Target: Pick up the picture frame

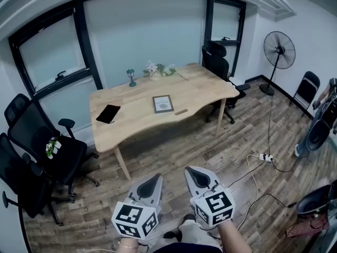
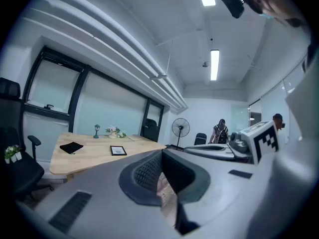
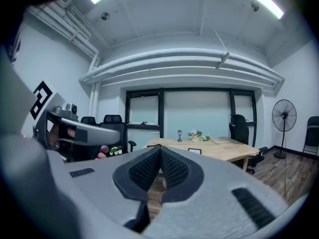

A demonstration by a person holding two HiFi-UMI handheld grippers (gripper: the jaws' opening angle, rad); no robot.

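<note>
Left of the wooden table [image 1: 210, 88] stand black office chairs [image 1: 47, 146]. A flat black pouch [image 1: 108, 113] lies on the table's left part. In front of the table and well apart from it, the left gripper [image 1: 149, 186] hangs over the floor, jaws pressed together with nothing between them. The picture frame [image 1: 162, 104] lies flat near the table's middle, toward its near edge. The right gripper [image 1: 197, 177], also in front of the table, has its jaws pressed together, empty. A standing fan [image 1: 278, 51] is right of the table.
</note>
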